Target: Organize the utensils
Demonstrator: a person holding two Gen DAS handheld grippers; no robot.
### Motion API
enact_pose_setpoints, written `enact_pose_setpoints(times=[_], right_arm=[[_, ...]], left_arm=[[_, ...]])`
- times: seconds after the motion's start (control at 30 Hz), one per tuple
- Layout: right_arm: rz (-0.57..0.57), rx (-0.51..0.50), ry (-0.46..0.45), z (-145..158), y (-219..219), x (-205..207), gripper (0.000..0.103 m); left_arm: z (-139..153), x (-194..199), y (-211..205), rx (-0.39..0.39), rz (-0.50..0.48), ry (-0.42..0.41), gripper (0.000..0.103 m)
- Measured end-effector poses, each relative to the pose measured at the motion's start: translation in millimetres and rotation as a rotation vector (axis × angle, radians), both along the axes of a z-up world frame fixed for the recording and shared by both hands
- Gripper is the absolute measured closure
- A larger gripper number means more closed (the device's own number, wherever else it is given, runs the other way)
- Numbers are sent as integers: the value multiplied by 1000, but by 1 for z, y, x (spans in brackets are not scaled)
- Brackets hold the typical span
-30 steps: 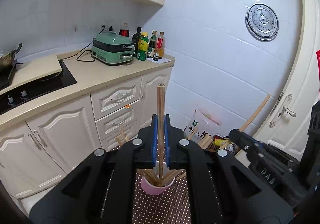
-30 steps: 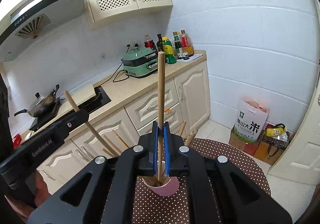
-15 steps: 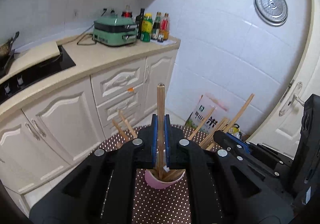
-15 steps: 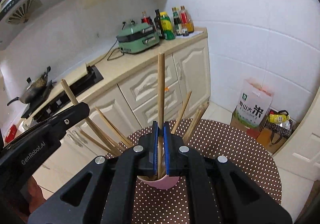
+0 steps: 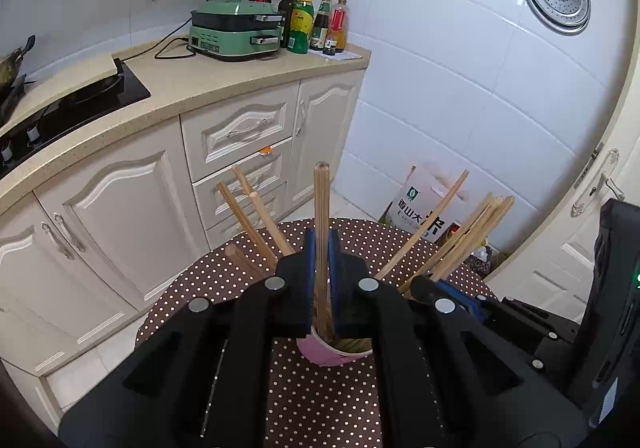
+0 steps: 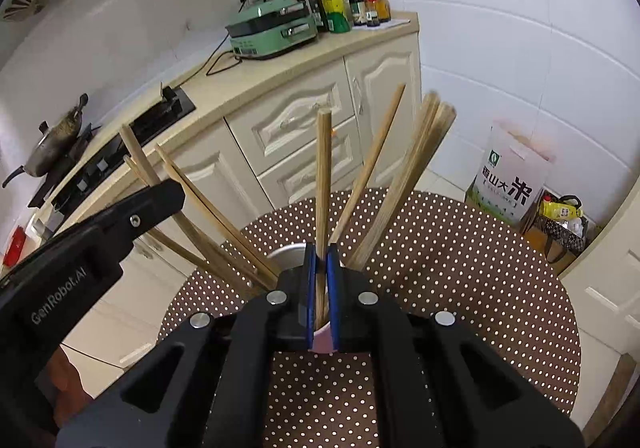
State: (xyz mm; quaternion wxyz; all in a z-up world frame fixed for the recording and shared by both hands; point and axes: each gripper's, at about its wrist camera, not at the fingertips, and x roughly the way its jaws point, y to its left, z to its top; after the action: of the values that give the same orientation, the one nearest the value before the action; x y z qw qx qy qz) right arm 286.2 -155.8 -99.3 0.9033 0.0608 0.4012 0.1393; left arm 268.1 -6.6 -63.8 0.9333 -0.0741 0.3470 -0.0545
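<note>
Closest in, the left tool (image 5: 321,280) has its blue pads clamped on a single wooden chopstick (image 5: 321,232), which stands upright with its lower end inside the pink cup (image 5: 320,354). The right tool (image 6: 321,280) is likewise pinched shut on its own chopstick (image 6: 322,184), also upright and reaching down into the same cup (image 6: 322,340). The two tools sit just beside each other over the cup, each showing at the edge of the other's view.

The cup stands on a round desk (image 6: 460,288) covered with a brown, white-dotted cloth. More chopsticks (image 6: 404,176) lean out of it, fanned to both sides.

Beyond the desk is a run of cream cabinets (image 5: 236,132). On the counter above sit a green cooker (image 5: 236,30) and a cluster of bottles (image 5: 316,24). A rice bag (image 6: 512,184) stands on the floor against the tiled wall.
</note>
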Motion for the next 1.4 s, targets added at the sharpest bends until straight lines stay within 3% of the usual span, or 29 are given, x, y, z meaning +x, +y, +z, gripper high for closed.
enact_pose_setpoints(times=[0.23, 0.4, 0.57, 0.67, 0.73, 1.0, 1.07, 1.17, 1.2, 1.27, 1.4], right_arm=[[-9, -2, 3, -5, 1, 1, 99], [5, 5, 26, -9, 1, 1, 96], [12, 12, 45, -12, 1, -2, 95], [1, 14, 48, -11, -1, -8, 80], [-9, 14, 37, -10, -3, -12, 62], [-25, -17, 41, -13, -10, -32, 42], [-30, -25, 39, -12, -12, -38, 38], [-33, -27, 40, -12, -15, -50, 33], [-40, -26, 38, -12, -17, -54, 31], [-46, -21, 39, -11, -20, -62, 28], [-52, -22, 35, -9, -24, -77, 25]], left_arm=[[-19, 6, 5, -22, 0, 31, 96], [-22, 3, 1, 16, -7, -4, 95], [-28, 4, 0, 26, -25, 33, 95], [-36, 0, -2, 34, -36, 72, 94], [-40, -4, 0, 27, -35, 87, 94], [-56, -21, 4, 39, -29, 133, 94], [-59, -25, 5, 51, -33, 143, 88], [-59, -37, 6, 63, -28, 142, 57], [-58, -41, 7, 61, -22, 137, 53], [-57, -50, 11, 42, -24, 126, 53], [-55, -68, 10, 76, -34, 122, 53]])
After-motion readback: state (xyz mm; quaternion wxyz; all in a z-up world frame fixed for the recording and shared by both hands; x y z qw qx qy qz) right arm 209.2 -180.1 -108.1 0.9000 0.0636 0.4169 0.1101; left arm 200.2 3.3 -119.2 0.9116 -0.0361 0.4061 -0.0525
